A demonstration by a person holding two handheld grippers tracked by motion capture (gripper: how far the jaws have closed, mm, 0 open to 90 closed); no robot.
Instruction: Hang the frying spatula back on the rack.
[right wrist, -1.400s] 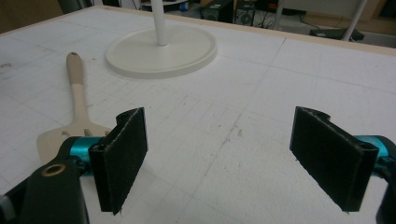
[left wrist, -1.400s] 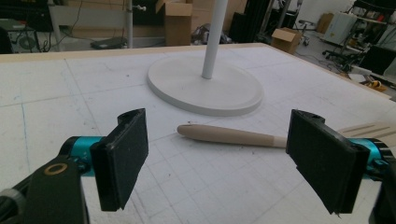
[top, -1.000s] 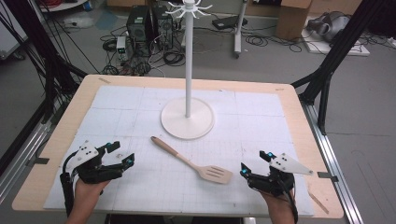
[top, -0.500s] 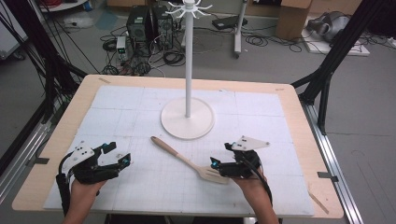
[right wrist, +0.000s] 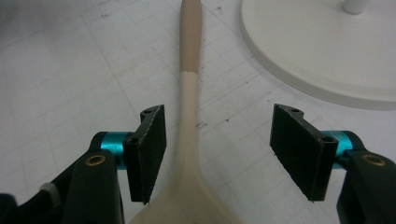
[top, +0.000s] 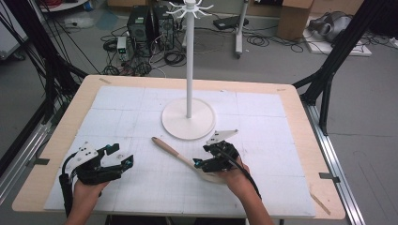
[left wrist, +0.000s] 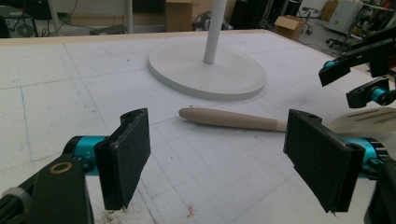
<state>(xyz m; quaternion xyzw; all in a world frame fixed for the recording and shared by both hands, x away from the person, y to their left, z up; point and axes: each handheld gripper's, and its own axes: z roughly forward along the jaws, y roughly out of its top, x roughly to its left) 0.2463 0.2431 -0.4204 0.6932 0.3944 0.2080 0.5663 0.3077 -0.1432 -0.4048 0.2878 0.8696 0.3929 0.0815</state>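
At the table's near left, the left gripper (top: pixel 117 157) rests on the white mat (top: pixel 141 112), jaws spread wide with nothing between them. Right of it the wooden spatula (top: pixel 176 152) lies flat — handle toward the white stand (top: pixel 188 117), blade toward the person. The right gripper (top: pixel 201 157) straddles the spatula's neck; its jaws have just been closing but stand apart from the wood — no grip

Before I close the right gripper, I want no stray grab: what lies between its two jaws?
In the right gripper view, the wooden spatula's neck runs between the open jaws of the right gripper, nearer one pad, over bare white mat.
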